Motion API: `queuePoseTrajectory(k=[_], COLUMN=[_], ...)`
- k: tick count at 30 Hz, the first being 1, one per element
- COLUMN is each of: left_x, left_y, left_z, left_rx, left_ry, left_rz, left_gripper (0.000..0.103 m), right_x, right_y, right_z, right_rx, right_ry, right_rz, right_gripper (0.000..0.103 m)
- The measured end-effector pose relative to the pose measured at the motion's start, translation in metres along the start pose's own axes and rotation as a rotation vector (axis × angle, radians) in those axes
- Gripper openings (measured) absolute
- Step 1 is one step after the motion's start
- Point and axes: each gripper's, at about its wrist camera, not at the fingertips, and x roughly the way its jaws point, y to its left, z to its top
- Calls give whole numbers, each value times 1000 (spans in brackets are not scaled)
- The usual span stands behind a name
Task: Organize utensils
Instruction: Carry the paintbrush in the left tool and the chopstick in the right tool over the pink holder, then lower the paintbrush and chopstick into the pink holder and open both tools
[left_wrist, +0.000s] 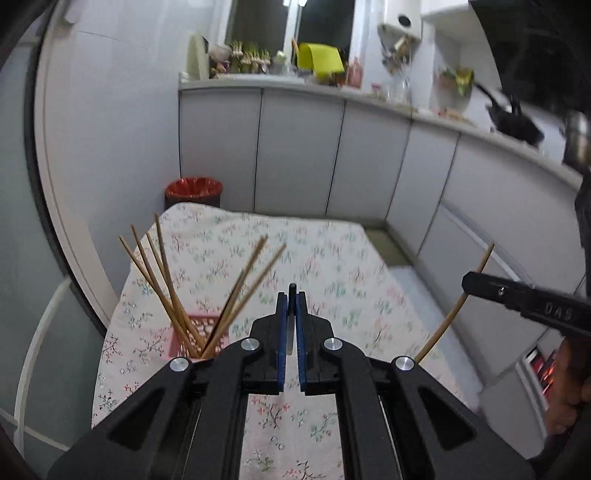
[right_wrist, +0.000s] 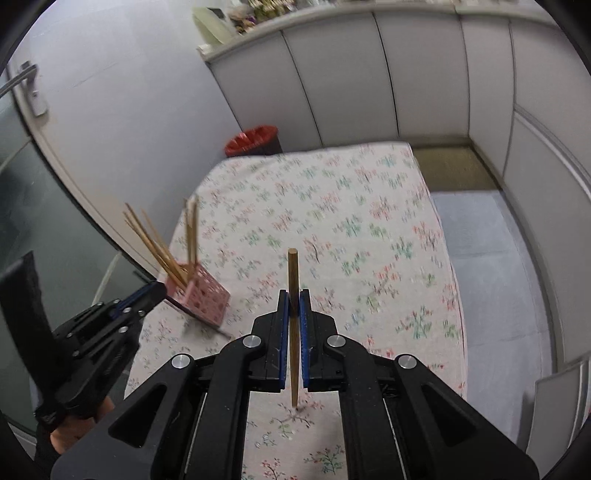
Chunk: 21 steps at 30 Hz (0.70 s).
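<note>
A pink lattice holder (left_wrist: 207, 326) (right_wrist: 205, 295) stands on the left of the table with several wooden chopsticks (left_wrist: 162, 280) (right_wrist: 159, 243) leaning out of it. My left gripper (left_wrist: 292, 295) (right_wrist: 157, 290) is shut on a thin dark stick (right_wrist: 201, 319), whose tip (left_wrist: 292, 286) pokes out between the blue pads. It hangs just right of the holder. My right gripper (right_wrist: 294, 293) (left_wrist: 466, 282) is shut on a wooden chopstick (right_wrist: 293, 273) (left_wrist: 443, 328), which it holds upright above the cloth to the right.
The table carries a floral cloth (left_wrist: 314, 251) (right_wrist: 332, 206). A bin with a red liner (left_wrist: 194, 188) (right_wrist: 251, 140) stands beyond its far left corner. Grey cabinets (left_wrist: 295, 147) run behind and along the right. A glass door (right_wrist: 55, 221) is on the left.
</note>
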Motion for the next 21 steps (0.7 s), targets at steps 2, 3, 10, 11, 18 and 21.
queuePoseTrajectory(k=[2, 3, 10, 11, 18, 21], left_x=[-15, -24, -52, -53, -31, -10], left_y=[5, 9, 45, 49, 76, 83], left_z=[14, 19, 48, 49, 44, 39], left_rx=[-13, -16, -63, -66, -78, -59], left_ry=[-65, -87, -204, -207, -177, -136], left_rz=[-4, -5, 39, 49, 88, 122], left_gripper=[4, 4, 4, 4, 4, 4], right_x=[-15, -19, -33, -32, -15, -3], right_y=[13, 18, 52, 57, 95, 106], right_z=[8, 12, 40, 43, 59, 59], right_rx=[-24, -28, -18, -16, 4, 10], right_ry=[-56, -77, -185, -192, -237, -246], right_rz=[-4, -3, 41, 51, 124, 144], right_gripper=[4, 5, 4, 4, 4, 4])
